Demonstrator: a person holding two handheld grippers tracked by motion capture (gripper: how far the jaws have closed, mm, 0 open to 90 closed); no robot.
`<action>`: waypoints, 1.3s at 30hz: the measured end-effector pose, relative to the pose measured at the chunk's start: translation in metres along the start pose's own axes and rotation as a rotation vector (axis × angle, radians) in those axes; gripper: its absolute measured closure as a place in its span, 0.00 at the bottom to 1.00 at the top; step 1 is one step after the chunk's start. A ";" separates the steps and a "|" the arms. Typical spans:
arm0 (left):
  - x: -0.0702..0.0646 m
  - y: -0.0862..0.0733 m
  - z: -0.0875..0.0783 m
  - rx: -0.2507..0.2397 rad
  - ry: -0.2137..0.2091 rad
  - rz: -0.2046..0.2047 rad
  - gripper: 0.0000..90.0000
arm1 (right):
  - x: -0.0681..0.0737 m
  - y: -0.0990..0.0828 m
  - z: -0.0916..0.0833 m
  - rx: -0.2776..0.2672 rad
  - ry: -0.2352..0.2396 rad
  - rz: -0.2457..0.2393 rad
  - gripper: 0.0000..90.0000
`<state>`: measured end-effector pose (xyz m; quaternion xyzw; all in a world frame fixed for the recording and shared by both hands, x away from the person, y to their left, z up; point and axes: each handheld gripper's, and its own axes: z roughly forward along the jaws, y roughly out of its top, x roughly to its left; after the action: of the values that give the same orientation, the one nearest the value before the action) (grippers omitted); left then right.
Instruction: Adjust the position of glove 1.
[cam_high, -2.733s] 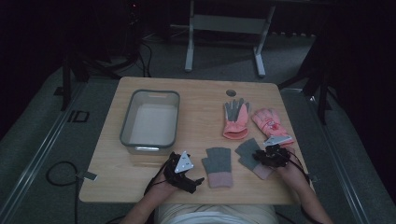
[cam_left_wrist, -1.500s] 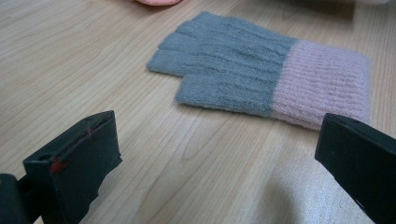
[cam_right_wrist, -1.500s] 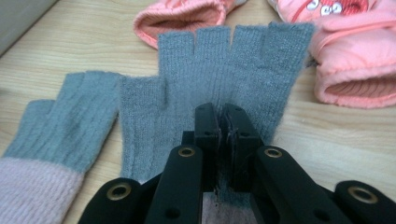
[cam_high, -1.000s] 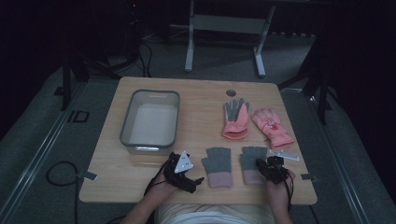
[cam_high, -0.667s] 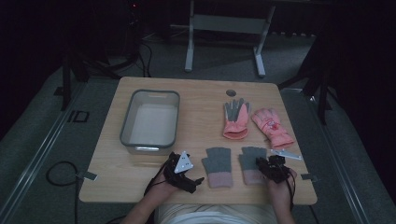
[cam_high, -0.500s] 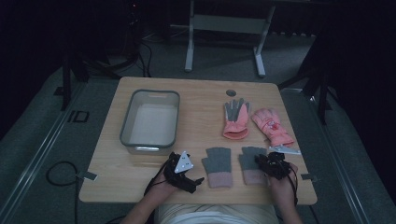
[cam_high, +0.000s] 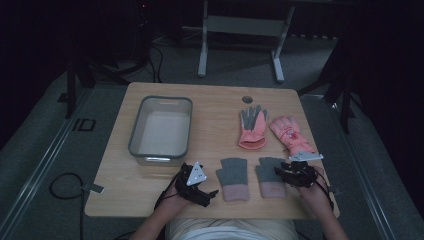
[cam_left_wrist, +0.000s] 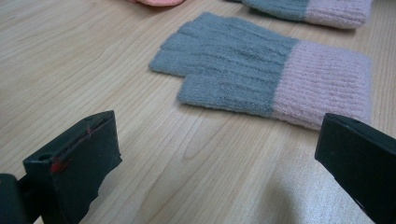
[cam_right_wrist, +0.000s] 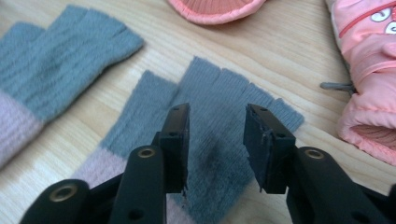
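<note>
Right gripper (cam_high: 295, 173) hovers over right grey fingerless glove (cam_high: 270, 176), jaws partly apart with a gap, nothing gripped. Left gripper (cam_high: 197, 186) sits at the near edge of the wooden table (cam_high: 215, 107), jaws spread wide, released, beside left grey glove (cam_high: 233, 178). Two pink gloves (cam_high: 252, 128) lie farther back; clear bin (cam_high: 161, 130) at left.

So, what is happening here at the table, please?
A person sits at a wooden table with a gripper in each hand. The right gripper hangs over the right grey fingerless glove, jaws partly open above its palm, nothing pinched yet. The left gripper rests open near the other grey glove. Two pink gloves lie farther back, and a clear plastic bin stands on the left, seemingly empty.
</note>
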<state>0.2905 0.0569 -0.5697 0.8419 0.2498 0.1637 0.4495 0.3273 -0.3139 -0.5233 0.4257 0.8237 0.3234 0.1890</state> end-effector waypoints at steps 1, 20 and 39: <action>0.000 0.000 0.000 0.001 0.000 -0.001 0.00 | 0.000 -0.001 0.001 0.002 0.000 -0.010 0.66; 0.000 0.000 0.000 -0.003 0.004 -0.003 0.00 | 0.010 -0.013 0.019 0.058 -0.092 0.023 0.93; 0.000 0.000 0.000 -0.005 0.004 -0.003 0.00 | 0.044 0.059 -0.044 -0.201 -0.065 0.074 0.95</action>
<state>0.2900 0.0569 -0.5698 0.8400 0.2518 0.1653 0.4513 0.3108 -0.2685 -0.4519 0.4449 0.7644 0.3971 0.2452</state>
